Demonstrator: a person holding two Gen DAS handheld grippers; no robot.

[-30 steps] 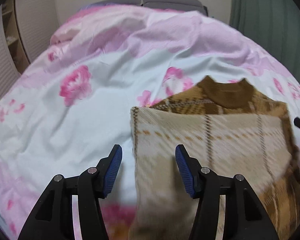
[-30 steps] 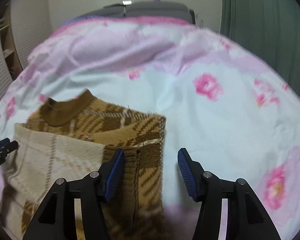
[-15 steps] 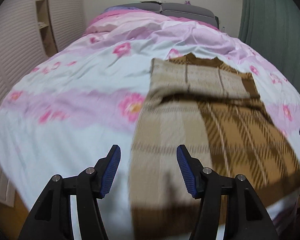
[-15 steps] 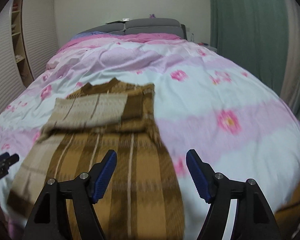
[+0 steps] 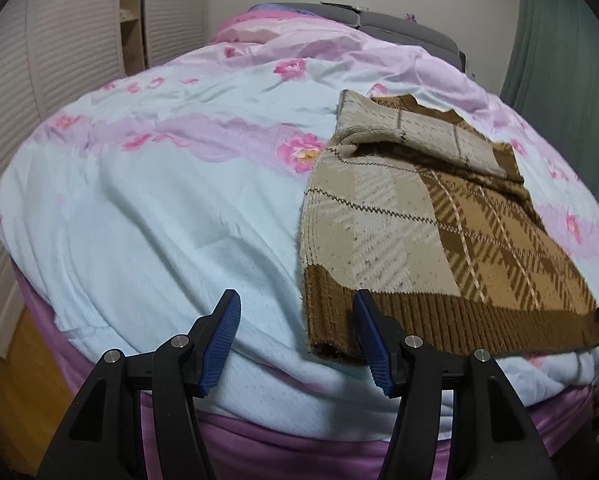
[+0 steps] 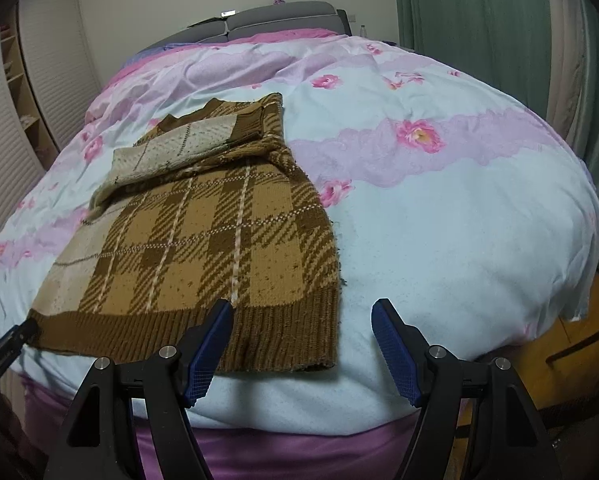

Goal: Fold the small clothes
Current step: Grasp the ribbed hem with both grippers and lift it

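A brown plaid knit sweater (image 5: 439,236) lies flat on the floral duvet (image 5: 159,208), its sleeves folded across the chest below the collar and its ribbed hem near the duvet's foot edge. The left gripper (image 5: 295,336) hovers at the hem's left corner with fingers spread apart, holding nothing. The right gripper (image 6: 303,344) hovers at the hem's right corner, likewise spread and empty.

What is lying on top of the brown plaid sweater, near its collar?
A folded sleeve, beige with brown at its end, lies across the chest of the sweater. It covers the chest and most of the collar.
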